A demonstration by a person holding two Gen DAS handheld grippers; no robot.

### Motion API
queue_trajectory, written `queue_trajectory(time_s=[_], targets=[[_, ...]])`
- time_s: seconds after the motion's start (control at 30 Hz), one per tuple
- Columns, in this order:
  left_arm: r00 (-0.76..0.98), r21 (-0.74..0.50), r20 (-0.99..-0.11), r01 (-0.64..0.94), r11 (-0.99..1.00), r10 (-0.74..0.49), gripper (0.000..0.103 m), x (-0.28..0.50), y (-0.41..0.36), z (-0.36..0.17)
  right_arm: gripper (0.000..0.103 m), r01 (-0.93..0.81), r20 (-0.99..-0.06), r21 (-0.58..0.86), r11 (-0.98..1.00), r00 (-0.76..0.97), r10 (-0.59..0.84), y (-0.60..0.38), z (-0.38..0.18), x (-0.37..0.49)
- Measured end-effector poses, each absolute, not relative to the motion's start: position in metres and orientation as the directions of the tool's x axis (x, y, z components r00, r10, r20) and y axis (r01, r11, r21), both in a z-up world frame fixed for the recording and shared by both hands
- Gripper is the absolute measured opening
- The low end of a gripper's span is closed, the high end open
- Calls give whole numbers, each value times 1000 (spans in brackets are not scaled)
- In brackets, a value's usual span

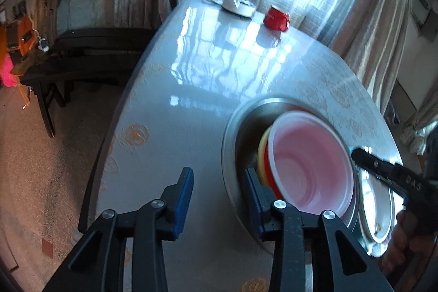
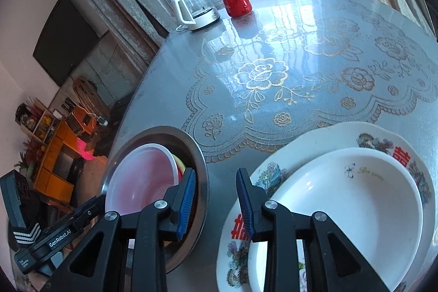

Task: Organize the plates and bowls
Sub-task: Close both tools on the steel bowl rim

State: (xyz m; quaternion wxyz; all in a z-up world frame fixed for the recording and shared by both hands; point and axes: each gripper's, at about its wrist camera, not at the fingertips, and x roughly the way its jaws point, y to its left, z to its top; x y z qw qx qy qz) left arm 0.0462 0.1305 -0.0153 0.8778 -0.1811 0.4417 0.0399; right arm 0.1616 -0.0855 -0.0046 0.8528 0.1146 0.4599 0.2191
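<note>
Pink bowl sits nested in a small stack of red and yellow bowls inside a metal basin, near the counter's left edge as the right wrist view shows it. A white dish rests on a larger patterned plate just beside the basin, toward the counter's near edge.

Left gripper: jaws part-way spread, nothing between the blue pads. One finger lies over the basin rim next to the stacked bowls; contact cannot be told. The other finger hangs over bare counter.

Right gripper: jaws part-way spread, straddling the gap between basin and plate; no object pinched. One pad is over the basin rim, the other over the plate's edge.

Far edge of counter: a red mug and a white kettle on its base, near each other, well apart from the dishes. Lace-pattern cloth under a glossy cover spans the counter.
</note>
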Motion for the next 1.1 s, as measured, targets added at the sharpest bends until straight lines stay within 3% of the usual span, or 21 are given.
queue_trajectory(time_s=[0.6,0.7,1.1], targets=[[523,-304,-821,-64,950,-227,34,60,128,-18,25,-479,-830,287,830,308,465,-60,-8,193],[525,-323,-809,-20,946,-265,24,60,122,-21,11,-514,-822,309,800,278,497,-60,-8,193],[583,-294,-787,-64,954,-203,23,49,122,-25,11,-479,-752,396,784,320,576,-70,-5,178]])
